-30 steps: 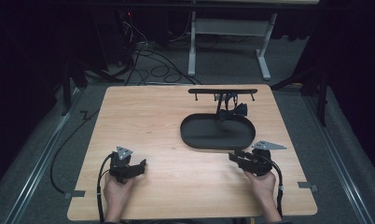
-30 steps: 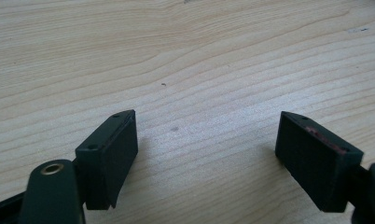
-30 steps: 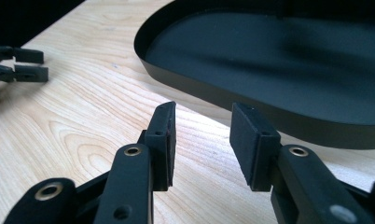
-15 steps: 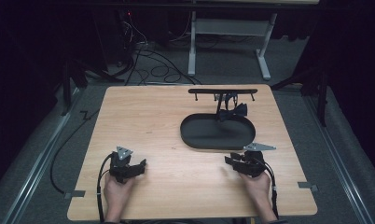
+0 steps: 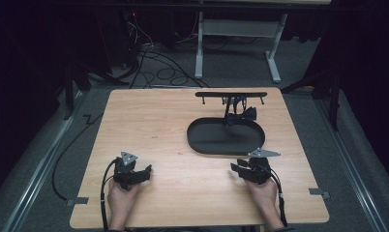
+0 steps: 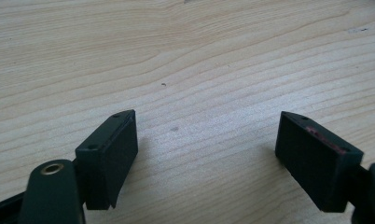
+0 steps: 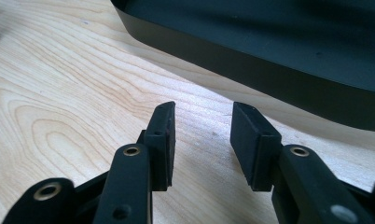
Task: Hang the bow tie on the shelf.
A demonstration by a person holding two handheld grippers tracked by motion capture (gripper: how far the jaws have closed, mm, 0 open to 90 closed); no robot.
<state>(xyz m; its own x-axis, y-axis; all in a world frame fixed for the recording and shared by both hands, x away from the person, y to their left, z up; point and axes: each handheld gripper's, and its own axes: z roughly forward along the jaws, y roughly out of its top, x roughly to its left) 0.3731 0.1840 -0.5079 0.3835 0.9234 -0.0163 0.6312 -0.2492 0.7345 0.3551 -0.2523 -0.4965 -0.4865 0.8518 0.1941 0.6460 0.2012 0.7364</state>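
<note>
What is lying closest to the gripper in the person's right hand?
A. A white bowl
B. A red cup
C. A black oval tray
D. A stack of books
C: the black oval tray lies on the wooden table just beyond the right gripper, and its dark wall rises close ahead of that gripper's empty jaws in the right gripper view.

Black gripper (image 5: 146, 170) bodies, brass screws, grey triangular plates, black cables.

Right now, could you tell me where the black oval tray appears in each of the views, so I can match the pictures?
High view: the black oval tray lies right of centre on the wooden table, just beyond the right gripper.
Left gripper view: the tray is not in it.
Right gripper view: the tray's wall crosses the upper right, beyond the open jaws.
Shared landmark: the wooden tabletop's grain.
</note>
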